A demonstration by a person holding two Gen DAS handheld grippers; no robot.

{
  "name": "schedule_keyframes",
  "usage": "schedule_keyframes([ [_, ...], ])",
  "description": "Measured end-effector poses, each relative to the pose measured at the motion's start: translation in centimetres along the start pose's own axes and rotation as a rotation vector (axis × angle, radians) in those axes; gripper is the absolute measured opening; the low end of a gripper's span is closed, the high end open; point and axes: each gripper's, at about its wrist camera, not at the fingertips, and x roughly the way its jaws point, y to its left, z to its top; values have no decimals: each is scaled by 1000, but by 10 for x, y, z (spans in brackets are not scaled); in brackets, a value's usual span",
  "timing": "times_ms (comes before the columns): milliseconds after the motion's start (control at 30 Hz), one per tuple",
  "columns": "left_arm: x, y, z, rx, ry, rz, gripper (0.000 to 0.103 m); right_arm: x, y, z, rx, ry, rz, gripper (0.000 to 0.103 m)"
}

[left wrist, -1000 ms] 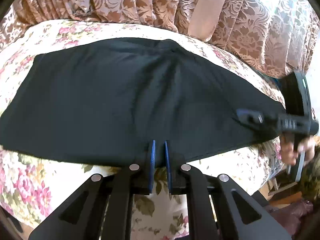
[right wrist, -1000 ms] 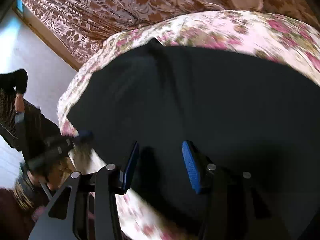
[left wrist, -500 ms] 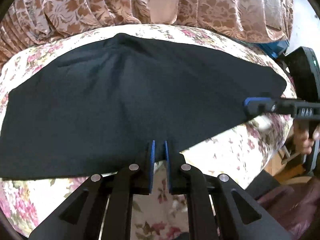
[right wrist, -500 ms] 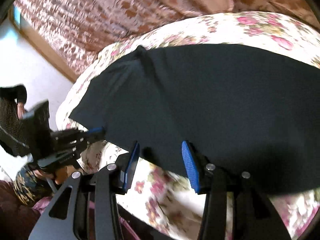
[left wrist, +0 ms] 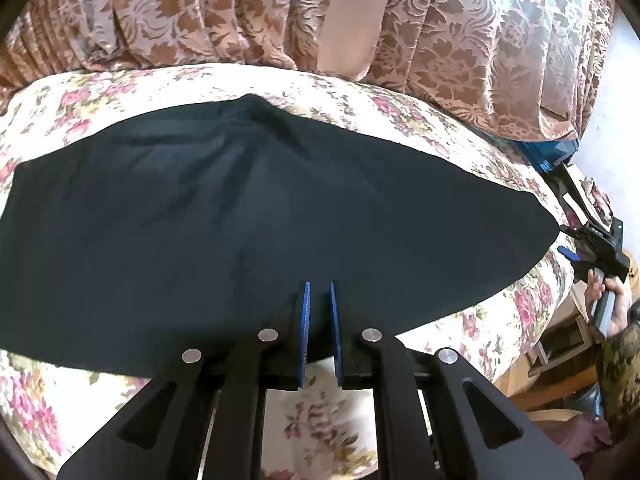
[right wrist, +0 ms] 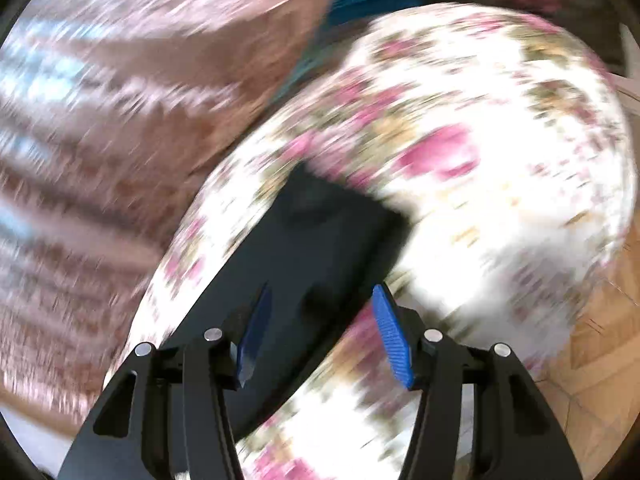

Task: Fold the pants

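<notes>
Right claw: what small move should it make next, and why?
Probably ease the right claw down onto the end corner of the black pants and close. Its jaws have just been opening and stand wide, with the cloth below the gap but not pinched. The left claw is clamped on the near edge, so the fold seems to need only this second grip.

Home bedroom, floral bedspread (left wrist: 460,128), damask curtains (left wrist: 160,12)
</notes>
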Motion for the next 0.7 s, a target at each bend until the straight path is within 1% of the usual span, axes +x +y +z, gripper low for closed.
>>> schedule_keyframes([
  [67, 3, -5, 3, 12, 2, -2, 9, 6, -9, 15, 41, -17, 9, 54],
  [133, 7, -10, 5, 17, 7, -1, 9, 17, -10, 26, 63, -11, 12, 58],
  [200, 11, -12, 6, 22, 16, 3, 9, 27, -13, 33, 63, 9, -17, 57],
  [233, 12, -12, 6, 22, 20, 6, 9, 31, -12, 36, 55, 15, -21, 36],
  [267, 14, -12, 5, 22, 25, 3, 9, 31, -11, 38, 40, 18, -18, 26],
  [367, 16, -14, 4, 31, 33, 12, 9, 29, -4, 39, -9, 5, -34, 21],
  [400, 16, -13, 4, 30, 37, 12, 9, 28, -9, 37, 1, 3, -48, 21],
  [467, 20, -12, 3, 26, 52, 20, 9, 38, -24, 33, 39, 29, -85, 21],
  [500, 23, -11, 3, 30, 65, 32, 9, 43, -31, 30, 51, 43, -91, 21],
  [533, 25, -11, 3, 36, 78, 42, 9, 45, -35, 28, 50, 36, -83, 22],
  [567, 26, -11, 2, 38, 78, 45, 9, 43, -36, 28, 53, 27, -74, 32],
  [600, 26, -11, 2, 38, 76, 46, 9, 41, -37, 28, 61, 26, -67, 36],
  [633, 26, -11, 2, 36, 75, 45, 9, 38, -39, 28, 72, 26, -51, 37],
  [667, 26, -9, 2, 30, 73, 41, 9, 34, -41, 27, 77, 27, -41, 42],
  [700, 25, -9, 2, 22, 70, 37, 9, 30, -41, 25, 77, 26, -32, 44],
])
